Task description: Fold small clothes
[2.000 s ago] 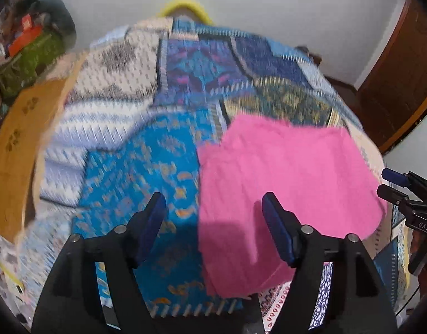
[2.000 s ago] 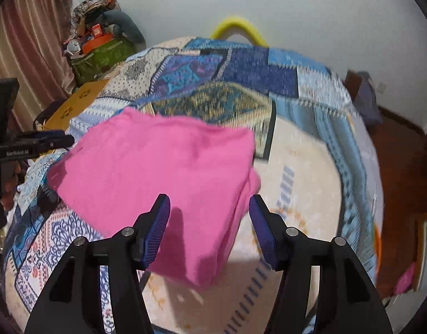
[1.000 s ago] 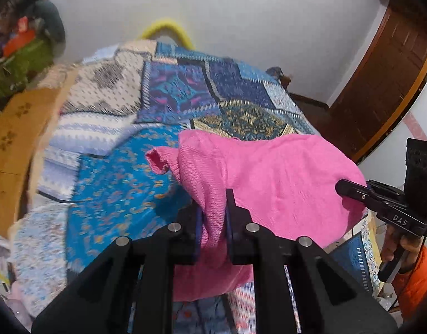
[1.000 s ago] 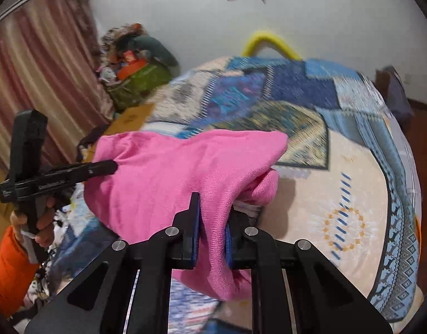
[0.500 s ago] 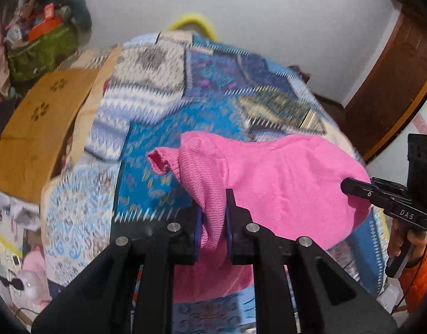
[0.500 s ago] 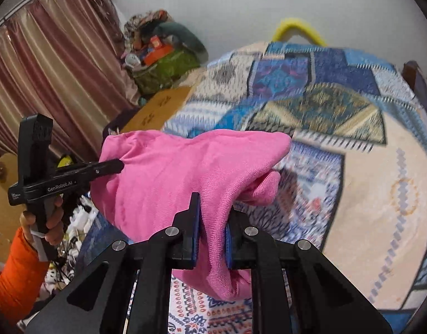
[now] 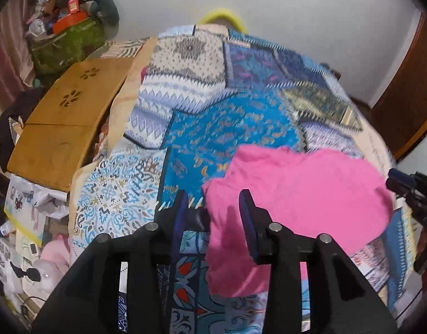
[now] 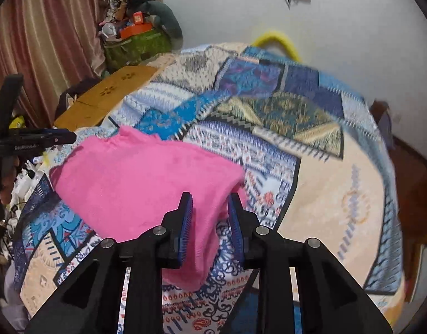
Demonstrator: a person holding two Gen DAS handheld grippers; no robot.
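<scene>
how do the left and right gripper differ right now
1. The left gripper is open wider than the right gripper, which shows a narrower gap.
2. The left gripper straddles the left edge of the pink cloth, with patchwork bedspread visible between its fingers; the right gripper's gap is filled with pink cloth.

Shared: both are black with blue pads, open, and sit at opposite near corners of the cloth.

- A lived-in bedroom at home: a bed (image 7: 241, 128) fills most of the room, spread with a patchwork quilt (image 8: 269, 105).
- Pink striped curtains (image 8: 46, 41) hang at one side.
- A green bag (image 7: 66, 44) heaped with belongings sits in the corner.
- A wooden door (image 7: 408, 97) stands against plain white walls (image 8: 227, 8).
- A low wooden folding table (image 7: 63, 117) sits beside the bed.
</scene>
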